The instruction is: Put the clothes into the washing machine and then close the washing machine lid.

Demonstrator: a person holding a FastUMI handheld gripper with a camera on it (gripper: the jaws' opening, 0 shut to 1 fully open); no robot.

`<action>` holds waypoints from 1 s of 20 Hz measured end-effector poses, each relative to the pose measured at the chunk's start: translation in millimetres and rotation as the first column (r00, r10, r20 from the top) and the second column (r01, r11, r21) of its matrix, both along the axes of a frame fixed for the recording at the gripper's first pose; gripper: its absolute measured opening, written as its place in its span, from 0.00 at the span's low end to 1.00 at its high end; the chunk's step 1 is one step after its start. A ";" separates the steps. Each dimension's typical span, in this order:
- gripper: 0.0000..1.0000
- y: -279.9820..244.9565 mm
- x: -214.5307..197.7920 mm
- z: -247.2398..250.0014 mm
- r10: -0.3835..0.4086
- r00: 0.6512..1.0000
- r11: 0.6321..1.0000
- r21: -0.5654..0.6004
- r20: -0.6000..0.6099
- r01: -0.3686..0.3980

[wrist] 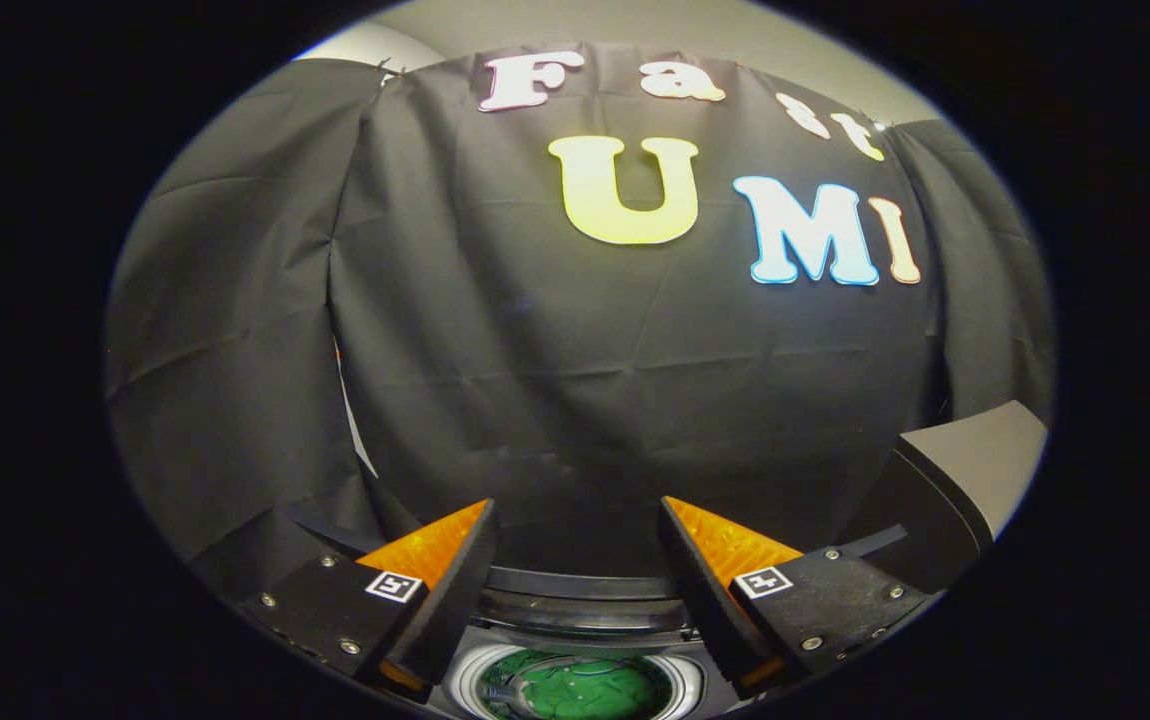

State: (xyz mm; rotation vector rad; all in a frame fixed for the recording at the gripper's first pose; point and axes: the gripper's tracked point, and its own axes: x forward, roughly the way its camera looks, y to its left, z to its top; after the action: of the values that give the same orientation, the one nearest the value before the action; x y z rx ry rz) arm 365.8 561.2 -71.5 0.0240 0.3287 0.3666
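Black cloth hangs as the booth's wall beyond everything on the left and runs on behind the whole scene in loose folds. In front of it, the gripper is held high above the washing machine, its two fingers spread wide apart with nothing between them and nothing pressed by either; the gap frames only the cloth and the dark curved back rim of the machine. Down between the finger bases the round drum opening shows, and inside it lies a heap of green clothes, bunched and settled below the pale ring of the tub. Further right, beyond the right finger, the grey lid stands raised and tilted back, its flat face turned inward, well apart from the fingers. Judging from this, the loading step looks finished, since the clothes sit in the drum and the fingers are empty, though whether any garment waits outside the machine cannot be told. The step in hand would then be the closing. That likely calls for swinging the gripper to the right, reaching the lid's upper edge, and drawing it forward and down over the opening.
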 end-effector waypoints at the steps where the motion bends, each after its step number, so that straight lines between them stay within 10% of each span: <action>1: 0.98 -0.6 -4.8 -1.2 0.001 1.000 1.000 0.003 0.007 -0.001; 20: 0.97 -10.2 -67.2 -22.5 0.039 0.998 0.999 0.016 0.051 -0.040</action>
State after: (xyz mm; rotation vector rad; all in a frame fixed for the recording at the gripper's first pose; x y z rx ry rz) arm 298.6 551.0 -94.0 0.0250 0.2766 0.4087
